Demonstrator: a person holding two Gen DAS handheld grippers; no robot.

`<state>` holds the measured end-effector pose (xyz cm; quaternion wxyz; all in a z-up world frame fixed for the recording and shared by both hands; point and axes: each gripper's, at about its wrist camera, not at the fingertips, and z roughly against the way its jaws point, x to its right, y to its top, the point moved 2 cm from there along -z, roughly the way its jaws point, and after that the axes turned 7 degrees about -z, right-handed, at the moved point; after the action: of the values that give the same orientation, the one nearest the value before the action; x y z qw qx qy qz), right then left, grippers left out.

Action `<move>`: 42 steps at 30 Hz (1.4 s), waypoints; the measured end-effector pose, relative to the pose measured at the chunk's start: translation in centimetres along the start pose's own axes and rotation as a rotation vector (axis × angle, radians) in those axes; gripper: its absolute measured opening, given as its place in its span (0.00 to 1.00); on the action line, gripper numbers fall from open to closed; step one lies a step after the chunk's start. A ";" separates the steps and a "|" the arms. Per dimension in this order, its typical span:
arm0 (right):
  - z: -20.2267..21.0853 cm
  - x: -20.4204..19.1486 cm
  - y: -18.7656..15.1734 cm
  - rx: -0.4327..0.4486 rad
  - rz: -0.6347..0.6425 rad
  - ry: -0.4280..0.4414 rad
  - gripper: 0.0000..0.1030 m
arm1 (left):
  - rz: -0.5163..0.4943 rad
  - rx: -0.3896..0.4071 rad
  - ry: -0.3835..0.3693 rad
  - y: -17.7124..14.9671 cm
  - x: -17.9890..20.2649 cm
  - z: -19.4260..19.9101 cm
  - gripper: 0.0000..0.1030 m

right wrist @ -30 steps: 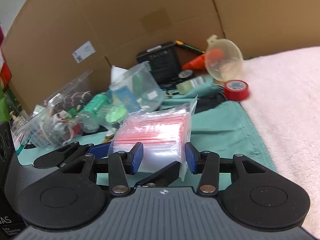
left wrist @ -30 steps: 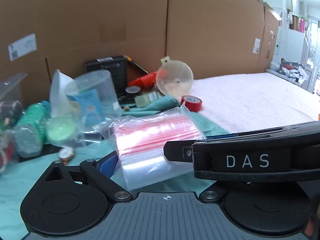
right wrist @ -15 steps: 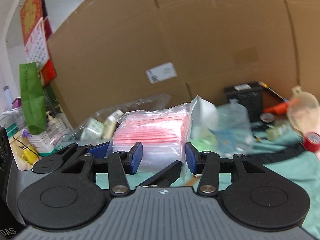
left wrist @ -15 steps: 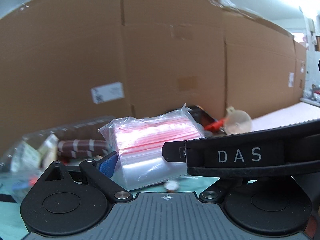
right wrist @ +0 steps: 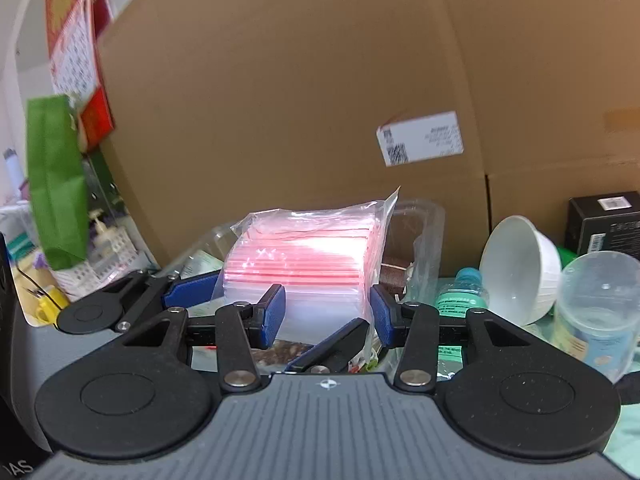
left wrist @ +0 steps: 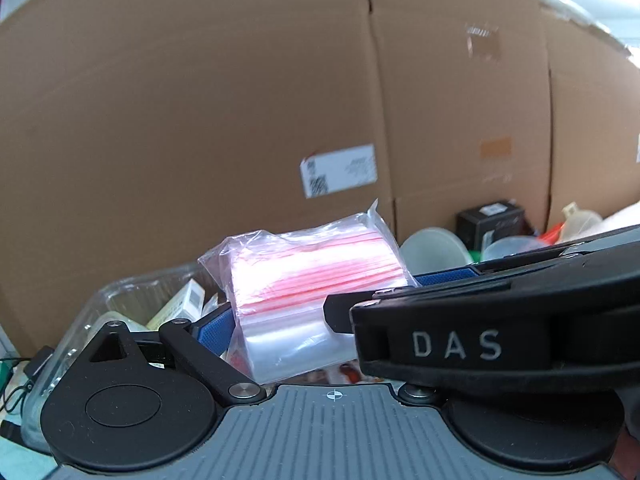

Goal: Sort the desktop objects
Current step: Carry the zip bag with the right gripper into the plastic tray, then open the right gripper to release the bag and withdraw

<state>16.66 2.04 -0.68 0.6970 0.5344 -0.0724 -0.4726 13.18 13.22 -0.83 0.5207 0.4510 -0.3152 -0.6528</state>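
Right wrist view shows the pack of zip bags (right wrist: 304, 264) pinched between the blue pads of the right tool (right wrist: 328, 314), held up off the counter. A second ago it lay low over the green cloth near the funnel and red tape; now it hangs raised, above and just ahead of the clear plastic tray (right wrist: 416, 224), so the carry toward a drop spot looks nearly done. The left tool (left wrist: 320, 300) also presses on the pack from its two sides. Right of the right tool stand a white bowl (right wrist: 520, 264), a clear cup (right wrist: 596, 296) and a black box (right wrist: 604, 220). Behind everything rises a cardboard wall (right wrist: 320, 80); a green bag (right wrist: 56, 184) hangs far left.
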 end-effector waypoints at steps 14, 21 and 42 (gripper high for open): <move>-0.3 -0.9 -0.3 0.048 0.086 -0.105 0.59 | 0.024 -0.057 0.028 -0.8 -1.0 -0.9 1.00; 3.9 -0.8 -0.9 0.110 0.065 -0.080 0.71 | 0.061 0.023 0.013 -0.9 0.7 4.1 1.00; 13.6 11.1 -9.5 0.024 -0.064 -0.285 0.75 | -0.012 -0.103 -0.213 -7.3 14.0 5.6 1.00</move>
<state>8.97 -15.16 -7.18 0.6578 0.4723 -0.1591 -0.5647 4.49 1.30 -8.71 0.5029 0.3533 -0.3322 -0.7154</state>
